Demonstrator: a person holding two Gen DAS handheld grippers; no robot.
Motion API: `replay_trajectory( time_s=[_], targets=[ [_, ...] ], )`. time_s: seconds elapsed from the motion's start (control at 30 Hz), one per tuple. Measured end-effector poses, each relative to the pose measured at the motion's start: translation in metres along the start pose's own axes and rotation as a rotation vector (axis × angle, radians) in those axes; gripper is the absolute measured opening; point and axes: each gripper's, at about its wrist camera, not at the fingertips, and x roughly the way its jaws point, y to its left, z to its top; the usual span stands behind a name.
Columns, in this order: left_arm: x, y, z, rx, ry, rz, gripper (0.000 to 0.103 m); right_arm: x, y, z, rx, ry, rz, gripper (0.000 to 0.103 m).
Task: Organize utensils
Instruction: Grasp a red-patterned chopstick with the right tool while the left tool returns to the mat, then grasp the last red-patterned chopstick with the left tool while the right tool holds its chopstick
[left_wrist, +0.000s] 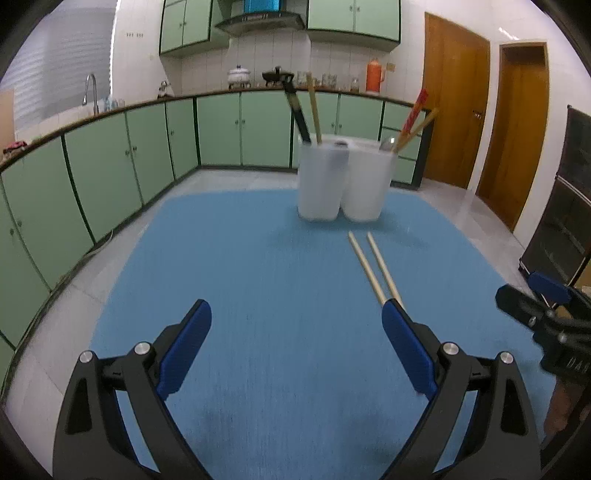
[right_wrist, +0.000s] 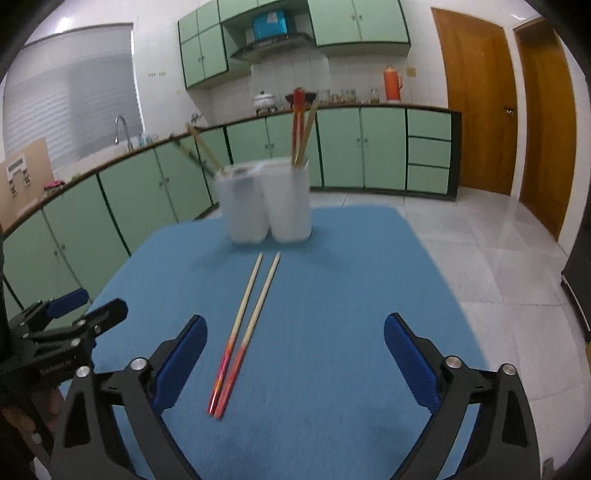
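Observation:
A pair of chopsticks (right_wrist: 246, 325) with red handles lies on the blue mat (right_wrist: 332, 295), tips toward two white holders (right_wrist: 269, 201). The pair also shows in the left wrist view (left_wrist: 373, 267), partly hidden behind my left gripper's right finger. The holders (left_wrist: 343, 181) hold a black-handled utensil, a spoon and several chopsticks. My left gripper (left_wrist: 295, 332) is open and empty, left of the chopsticks. My right gripper (right_wrist: 295, 343) is open and empty above the mat, with the chopsticks' handles near its left finger.
The mat covers a table with tiled floor beyond its edges. Green kitchen cabinets (left_wrist: 147, 155) run behind, with a sink tap (left_wrist: 91, 90). Wooden doors (right_wrist: 476, 99) stand at the right. Each gripper shows at the edge of the other's view.

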Motion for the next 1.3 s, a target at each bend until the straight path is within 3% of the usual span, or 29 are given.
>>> replay_trajectory(
  time_s=[0.27,0.53,0.87,1.1,1.3],
  targets=[
    [-0.001,0.006,-0.028,-0.028,0.056,0.003,0.091,0.008,0.016,-0.027,-0.018,0.077,0.028,0.071],
    [0.001,0.009,-0.039,-0.044,0.091,0.015,0.091,0.014,0.031,-0.049,-0.059,0.156,0.078,0.034],
    [0.001,0.008,-0.038,-0.049,0.091,0.011,0.091,0.021,0.045,-0.060,-0.097,0.210,0.117,0.021],
    [0.003,0.008,-0.037,-0.053,0.095,0.010,0.091,0.032,0.050,-0.059,-0.115,0.223,0.090,0.014],
    [0.005,0.008,-0.037,-0.057,0.098,0.010,0.091,0.032,0.028,-0.055,-0.065,0.215,0.049,0.014]
  ],
)
